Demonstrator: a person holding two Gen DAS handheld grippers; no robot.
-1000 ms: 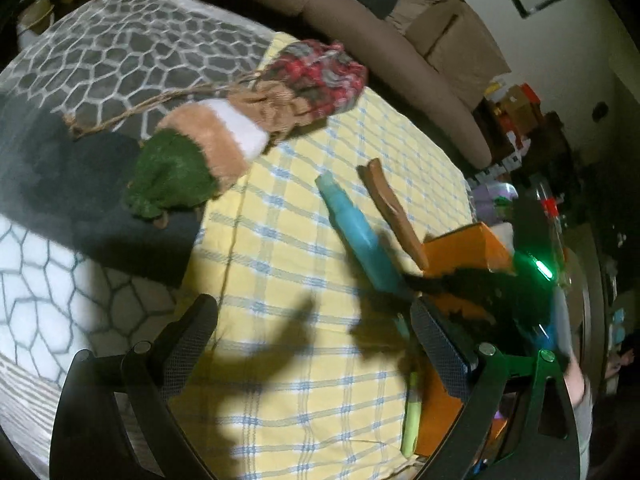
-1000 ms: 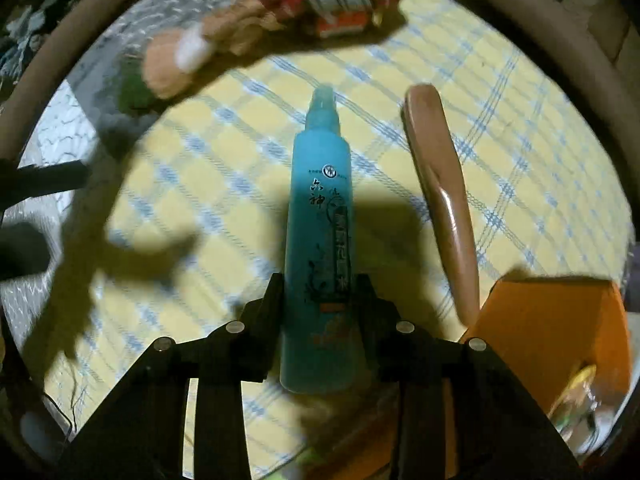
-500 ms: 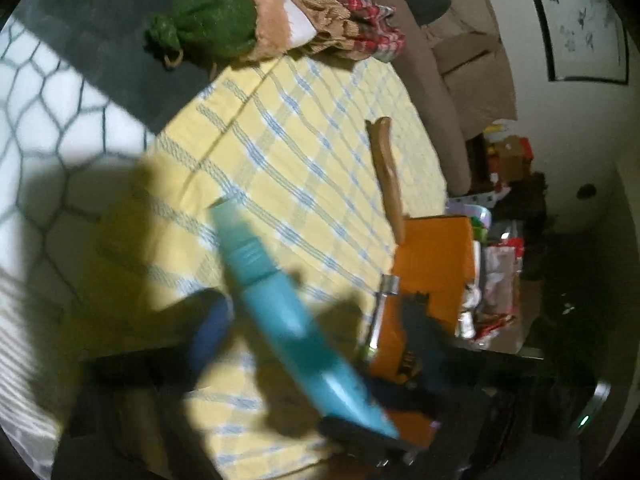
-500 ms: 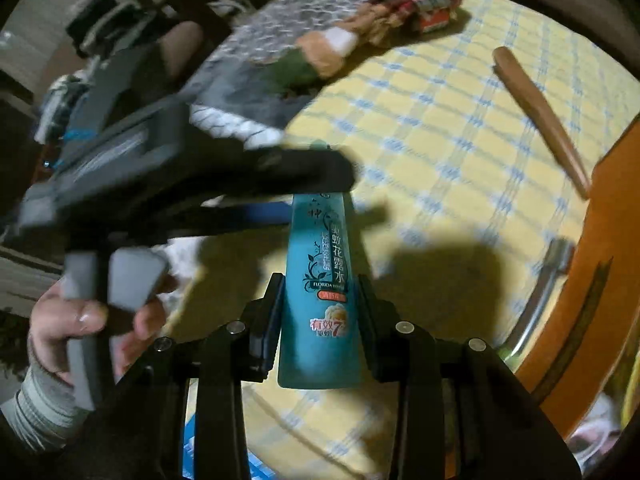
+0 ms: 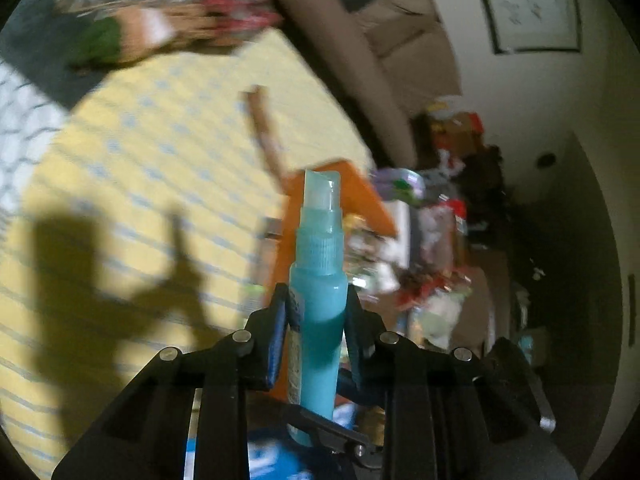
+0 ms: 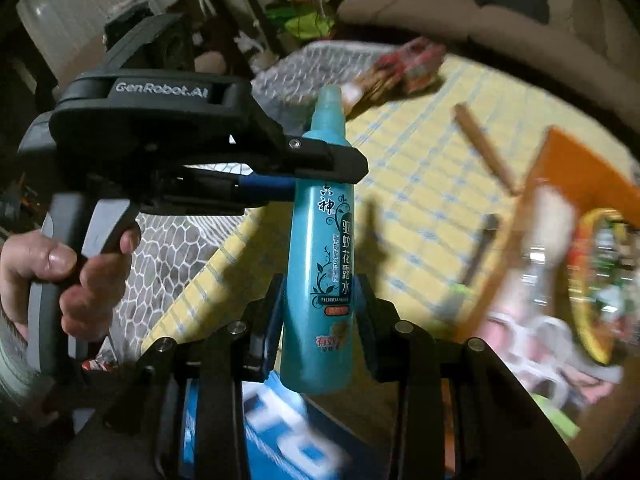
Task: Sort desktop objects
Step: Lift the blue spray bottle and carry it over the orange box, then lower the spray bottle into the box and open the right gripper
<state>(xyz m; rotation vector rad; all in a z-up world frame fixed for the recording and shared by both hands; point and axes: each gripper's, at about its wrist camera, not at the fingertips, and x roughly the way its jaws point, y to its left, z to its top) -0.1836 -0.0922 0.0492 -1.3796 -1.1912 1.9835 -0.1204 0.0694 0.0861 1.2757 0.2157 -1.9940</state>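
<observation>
Above the table [image 6: 420,184], a teal spray bottle [image 6: 324,240] is pinched near its base by the right gripper [image 6: 318,312] and at its shoulder by the left gripper [image 5: 318,312], apparently for a handover. An orange box [image 6: 560,168] and a wooden stick [image 6: 484,148] are seen nearby, off the bottle's path.

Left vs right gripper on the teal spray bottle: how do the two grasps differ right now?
1. The left gripper clamps the teal spray bottle high, at its shoulder just below the neck; the right gripper clamps it low, near the base.
2. Only the neck and cap stick out past the left gripper; most of the labelled body sticks out past the right gripper.

Shared: both are shut on the same bottle, which is held clear of the yellow checked cloth.
</observation>
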